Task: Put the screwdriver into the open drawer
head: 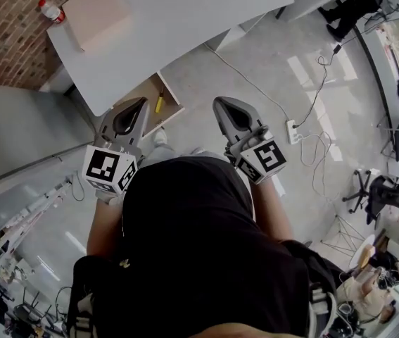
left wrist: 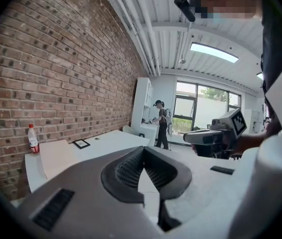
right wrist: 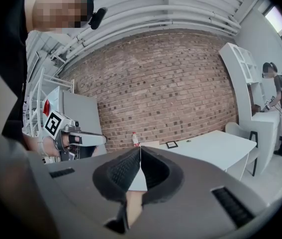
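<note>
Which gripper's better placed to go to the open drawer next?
Left, likely. In the head view the left gripper sits right beside the open drawer, where the yellow screwdriver lies; the right gripper is farther off, over floor. Both are shut and empty.

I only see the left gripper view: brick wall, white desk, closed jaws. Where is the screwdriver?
Observer: The head view shows the yellow-handled screwdriver already lying inside the open wooden drawer, which sticks out from under the white desk.
Operator: Is the right gripper carrying anything?
Observer: No. The right gripper has its jaws together with nothing between them.
Operator: How do the grippers sit relative to the drawer?
Observer: In the head view the left gripper and the right one are both held up in front of the person's chest, touching neither drawer nor tool.
</note>
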A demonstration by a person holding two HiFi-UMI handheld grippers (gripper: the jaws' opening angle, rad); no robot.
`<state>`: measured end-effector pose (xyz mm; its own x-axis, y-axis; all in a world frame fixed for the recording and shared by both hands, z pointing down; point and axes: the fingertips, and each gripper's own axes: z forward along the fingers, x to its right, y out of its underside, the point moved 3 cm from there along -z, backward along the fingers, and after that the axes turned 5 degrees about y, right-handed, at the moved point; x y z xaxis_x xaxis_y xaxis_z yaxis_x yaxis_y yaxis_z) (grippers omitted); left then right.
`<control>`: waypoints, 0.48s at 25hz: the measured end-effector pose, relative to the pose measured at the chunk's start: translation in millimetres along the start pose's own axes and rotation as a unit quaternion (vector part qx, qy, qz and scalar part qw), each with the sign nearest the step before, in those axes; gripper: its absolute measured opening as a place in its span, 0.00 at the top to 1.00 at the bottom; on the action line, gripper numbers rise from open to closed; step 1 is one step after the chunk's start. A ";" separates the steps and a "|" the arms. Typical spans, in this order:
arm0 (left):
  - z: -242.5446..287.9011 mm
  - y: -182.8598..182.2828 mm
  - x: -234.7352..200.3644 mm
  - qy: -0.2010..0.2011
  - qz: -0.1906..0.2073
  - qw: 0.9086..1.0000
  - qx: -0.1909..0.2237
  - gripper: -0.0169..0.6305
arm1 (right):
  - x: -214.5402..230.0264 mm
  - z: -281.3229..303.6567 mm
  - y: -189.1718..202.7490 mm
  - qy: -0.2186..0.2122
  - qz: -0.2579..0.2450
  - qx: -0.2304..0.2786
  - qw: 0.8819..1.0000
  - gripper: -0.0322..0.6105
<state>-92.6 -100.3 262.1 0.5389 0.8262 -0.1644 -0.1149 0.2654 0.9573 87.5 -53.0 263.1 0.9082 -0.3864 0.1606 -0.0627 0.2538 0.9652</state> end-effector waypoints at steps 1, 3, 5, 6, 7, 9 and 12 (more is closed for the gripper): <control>-1.5 -4.7 -0.8 -0.003 -0.001 1.000 0.008 0.97 | -0.5 1.7 -3.4 -0.005 -0.005 0.002 1.000 0.93; -4.6 -13.1 -2.9 -0.008 -0.005 1.000 0.022 0.97 | -2.4 5.1 -9.8 -0.019 -0.016 0.004 1.000 0.93; -7.5 -19.7 -4.6 -0.010 -0.008 0.999 0.035 0.97 | -4.8 9.1 -17.1 -0.028 -0.020 0.008 0.999 0.93; -9.0 -22.2 -5.2 -0.010 -0.009 0.999 0.040 0.97 | -5.9 11.0 -20.7 -0.031 -0.020 0.010 0.999 0.93; -10.5 -24.4 -5.7 -0.012 -0.008 0.999 0.043 0.97 | -6.9 12.9 -24.2 -0.033 -0.019 0.013 0.999 0.93; -13.0 -28.0 -7.2 -0.015 -0.008 0.999 0.049 0.97 | -8.4 17.0 -30.7 -0.039 -0.023 0.020 0.999 0.93; -16.6 -30.6 -10.6 -0.021 -0.007 0.998 0.059 0.97 | -11.1 23.4 -35.1 -0.045 -0.034 0.021 0.998 0.94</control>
<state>-108.6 -109.0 230.6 0.5742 0.8008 -0.1704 -0.0096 0.2147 0.9766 70.0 -78.4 232.2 0.8707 -0.4794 0.1095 -0.0200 0.1880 0.9820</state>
